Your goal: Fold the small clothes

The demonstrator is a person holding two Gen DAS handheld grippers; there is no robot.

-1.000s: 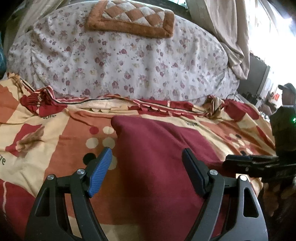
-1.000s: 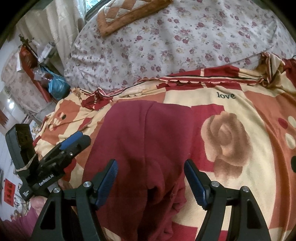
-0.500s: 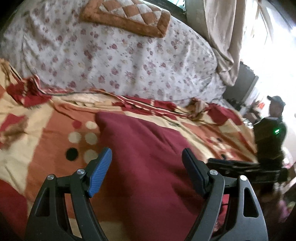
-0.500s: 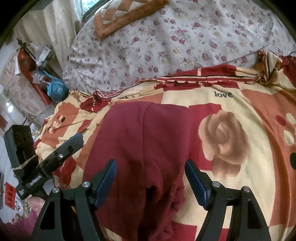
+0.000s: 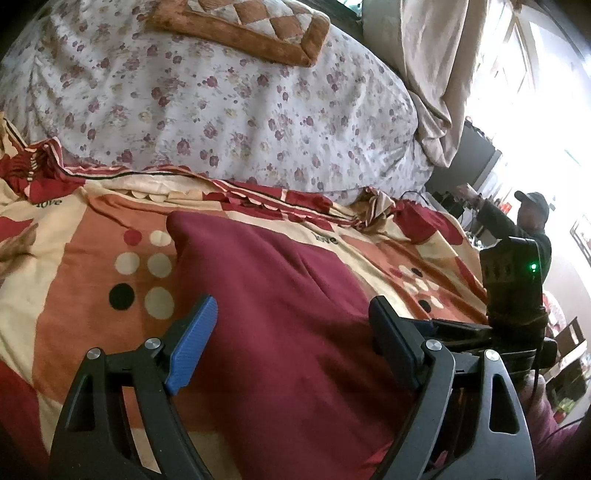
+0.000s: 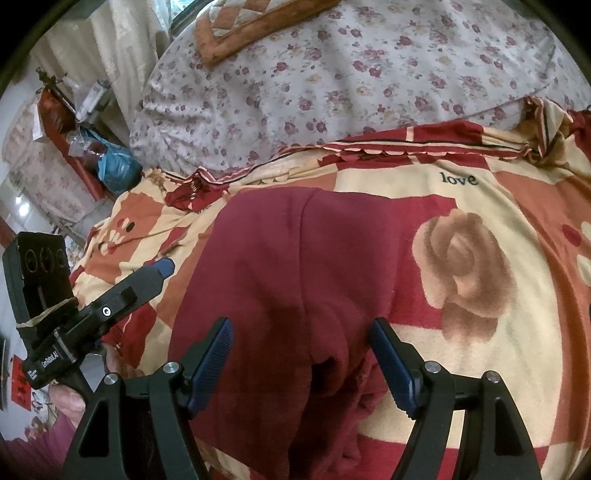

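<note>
Left wrist view looks over a dark maroon soft-fabric garment point(image 5: 280, 317) lying flat on a bed blanket patterned in cream, orange and red with dots, roses and the word "love" point(image 5: 74, 258). The left claw point(image 5: 291, 339) hangs just above the near part of that garment, its jaws opening, with the maroon cloth under the gap but no pad pressing on it. Just right of the garment, at its near edge, the right claw's black body with a green light point(image 5: 513, 295) shows. Beyond the garment lies a white quilt with small purple flowers point(image 5: 221, 110), and on top of that a brown and cream diamond-checked cushion point(image 5: 240, 26). Far right of the garment a person in a dark cap and dark top point(image 5: 528, 225) reaches out an arm. From the right wrist view, the right claw point(image 6: 301, 358) stands spread over the garment's rumpled near end, gripping nothing, and the left claw point(image 6: 162, 267) sits just left of the garment. A blue plastic bag point(image 6: 118, 166) lies far off to its upper left.
</note>
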